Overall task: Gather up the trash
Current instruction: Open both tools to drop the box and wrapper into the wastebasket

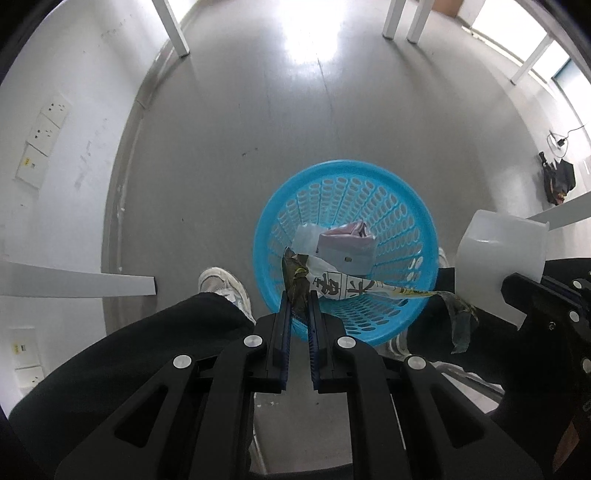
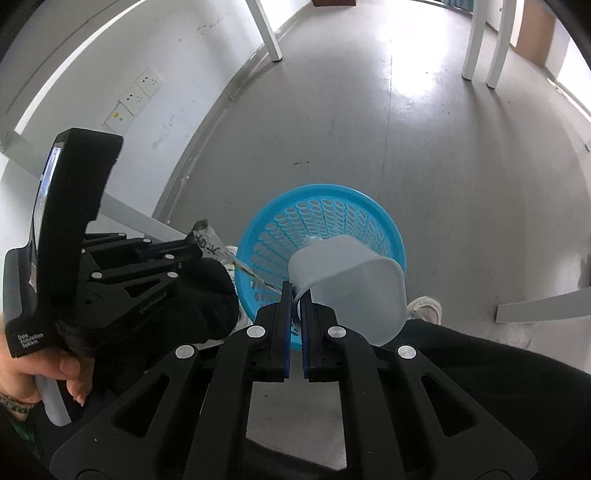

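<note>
A blue perforated waste basket [image 1: 406, 206] [image 2: 303, 206] stands on the grey floor below both grippers. Inside it lie a pinkish-white carton [image 1: 347, 247] and a clear scrap. My left gripper [image 1: 299, 299] is shut on a long printed wrapper [image 1: 354, 286] that stretches rightward across the basket's near rim; in the right wrist view the wrapper [image 2: 210, 240] sticks out of the left gripper [image 2: 190, 240]. My right gripper [image 2: 295, 291] is shut on the rim of a translucent white plastic cup [image 2: 351, 284] [image 1: 498, 247], held over the basket's near right edge.
White table legs [image 1: 173, 29] [image 2: 476, 40] stand at the far side of the floor. A white wall with sockets [image 1: 44, 133] runs along the left. The person's dark trouser legs [image 1: 147, 350] and pale shoes [image 1: 225, 284] flank the basket. A dark bag [image 1: 559, 181] lies at far right.
</note>
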A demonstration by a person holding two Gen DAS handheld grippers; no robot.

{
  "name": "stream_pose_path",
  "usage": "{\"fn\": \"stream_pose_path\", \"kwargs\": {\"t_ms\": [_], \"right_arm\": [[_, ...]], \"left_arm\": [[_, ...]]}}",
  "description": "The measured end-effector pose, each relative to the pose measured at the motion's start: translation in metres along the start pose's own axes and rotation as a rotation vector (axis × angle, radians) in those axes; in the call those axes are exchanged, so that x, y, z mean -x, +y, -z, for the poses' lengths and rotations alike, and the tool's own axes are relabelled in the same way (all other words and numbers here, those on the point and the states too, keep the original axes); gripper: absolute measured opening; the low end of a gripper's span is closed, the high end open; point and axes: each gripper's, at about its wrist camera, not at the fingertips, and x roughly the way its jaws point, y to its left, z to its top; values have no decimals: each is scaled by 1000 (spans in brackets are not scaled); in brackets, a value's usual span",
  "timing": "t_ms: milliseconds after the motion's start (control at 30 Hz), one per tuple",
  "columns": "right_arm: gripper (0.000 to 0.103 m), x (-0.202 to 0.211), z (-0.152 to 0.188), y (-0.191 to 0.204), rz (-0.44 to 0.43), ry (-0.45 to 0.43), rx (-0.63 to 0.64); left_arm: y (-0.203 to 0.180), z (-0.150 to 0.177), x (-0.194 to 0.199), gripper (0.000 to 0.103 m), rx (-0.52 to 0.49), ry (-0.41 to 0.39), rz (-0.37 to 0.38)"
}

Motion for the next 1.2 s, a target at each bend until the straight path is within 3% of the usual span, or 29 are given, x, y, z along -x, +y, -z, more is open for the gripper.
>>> {"fn": "stream_pose_path", "kwargs": {"t_ms": [167, 467, 800, 1033, 1133, 1200], "right_arm": [[4, -18, -5, -2, 12, 25, 2], [4, -66, -17, -7, 9, 115, -33], [4, -113, -24, -28, 48, 211, -95], [4, -119, -24, -34, 48, 224, -112], [8, -122, -25, -37, 50, 237, -121], [16, -123, -27, -39, 46, 234, -136]], "left_arm": [[2, -8, -16, 7, 14, 46, 21], [9, -26, -60, 7, 68, 149, -12], [2, -35, -82, 8, 29, 180, -58], [0, -34, -90, 8, 19, 193, -70], [0, -35, -86, 17, 36, 170, -44], [2, -36, -82, 38, 53, 150, -25]]}}
